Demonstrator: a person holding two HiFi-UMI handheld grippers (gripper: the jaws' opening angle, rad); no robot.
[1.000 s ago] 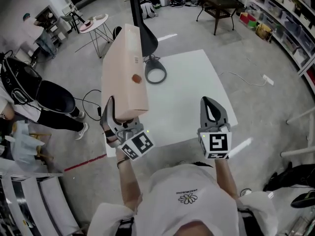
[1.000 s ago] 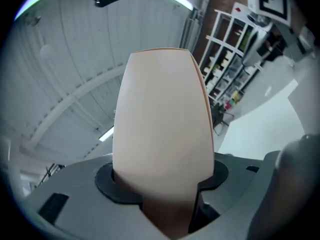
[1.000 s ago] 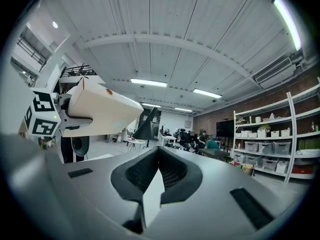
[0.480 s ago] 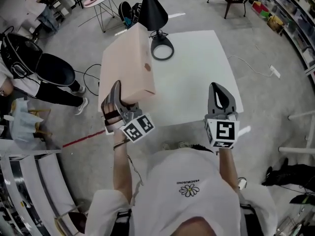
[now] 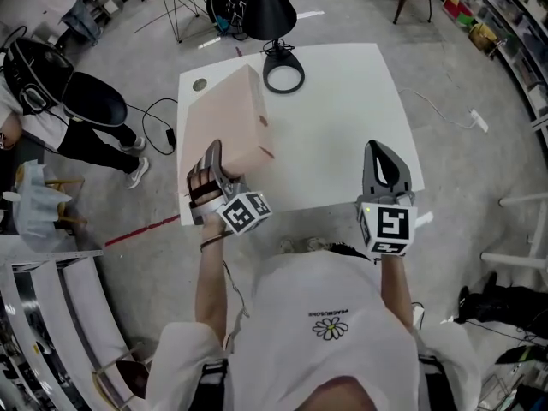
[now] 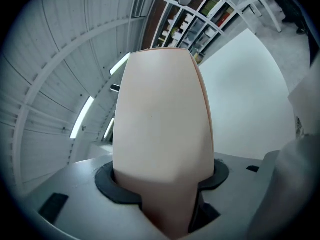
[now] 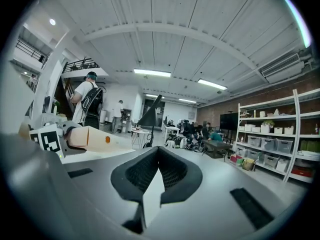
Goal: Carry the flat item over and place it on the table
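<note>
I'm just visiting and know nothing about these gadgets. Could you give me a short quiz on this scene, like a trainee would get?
1. What clamps the flat pale-pink box? A) the left one B) the right one C) both
2. True or false: the right gripper has nothing between its jaws.
3. Fill in: the black cone-shaded lamp stands on the white square ____.

Key: 1 A, the left gripper; 2 true; 3 table.

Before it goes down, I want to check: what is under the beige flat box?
The white table lies under the beige flat box, held by the left gripper. The tabletop it covers cannot be seen.
</note>
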